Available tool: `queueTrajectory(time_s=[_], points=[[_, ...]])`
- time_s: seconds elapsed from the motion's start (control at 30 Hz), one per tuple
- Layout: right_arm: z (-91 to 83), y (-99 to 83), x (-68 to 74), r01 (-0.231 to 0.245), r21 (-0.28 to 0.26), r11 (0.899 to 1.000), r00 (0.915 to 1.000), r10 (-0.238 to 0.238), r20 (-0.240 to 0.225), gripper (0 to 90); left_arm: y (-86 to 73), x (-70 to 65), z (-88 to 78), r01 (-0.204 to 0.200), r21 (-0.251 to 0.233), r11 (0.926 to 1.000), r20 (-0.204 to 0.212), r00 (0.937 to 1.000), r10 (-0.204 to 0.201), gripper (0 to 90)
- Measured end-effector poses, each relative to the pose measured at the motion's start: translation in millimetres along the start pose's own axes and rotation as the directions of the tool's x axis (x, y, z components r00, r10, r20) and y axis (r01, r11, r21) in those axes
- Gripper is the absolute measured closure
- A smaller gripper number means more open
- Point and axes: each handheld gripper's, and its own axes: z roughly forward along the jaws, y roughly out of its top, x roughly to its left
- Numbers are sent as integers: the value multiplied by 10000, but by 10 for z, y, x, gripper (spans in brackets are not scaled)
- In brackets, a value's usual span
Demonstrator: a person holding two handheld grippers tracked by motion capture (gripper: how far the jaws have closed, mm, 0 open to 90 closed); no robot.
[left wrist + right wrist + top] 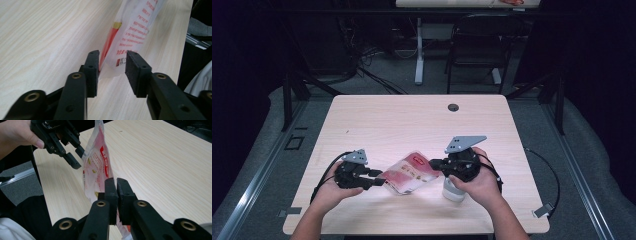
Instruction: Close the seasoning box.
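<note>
A thin red-and-white printed plastic bag [409, 172] hangs between my two grippers, just above the pale wooden table [412, 120]. My right gripper [434, 163] is shut on the bag's right end; in the right gripper view its pads [116, 182] pinch the film of the bag [97, 167]. My left gripper [379, 177] is at the bag's left end. In the left gripper view the bag's corner [135, 30] sits between the jaws [112, 56], which stand apart with a clear gap. The left gripper [78, 157] also shows across the bag in the right gripper view.
A white cylindrical object [452, 192] stands on the table under my right hand. A round cable hole [453, 107] sits near the far edge. Beyond the table are a black chair [482, 45] and another desk's leg [419, 50].
</note>
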Motion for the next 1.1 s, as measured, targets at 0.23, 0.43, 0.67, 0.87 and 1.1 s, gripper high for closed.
queueTrajectory(time_s=[0.23,0.43,0.67,0.87,1.1], points=[[52,86,68,243,-6,9997,9996,-243,-141,880,-34,30,-47,103,54,9999,35,9999,-103,668],[126,165,125,380,-59,9993,9986,-382,-371,886,-48,39,-137,174,-256,9995,92,9998,-171,636],[211,282,211,734,-53,9973,9961,-736,-493,896,-52,17,-155,-160,-220,9996,-318,9994,153,784],[239,354,245,854,-125,9963,9951,-859,-498,898,-34,-16,-95,-334,-119,9994,-402,9986,329,849],[261,394,301,1074,-115,9942,9927,-1078,-546,898,-35,-33,-2,-246,62,9997,-230,9994,248,879]])
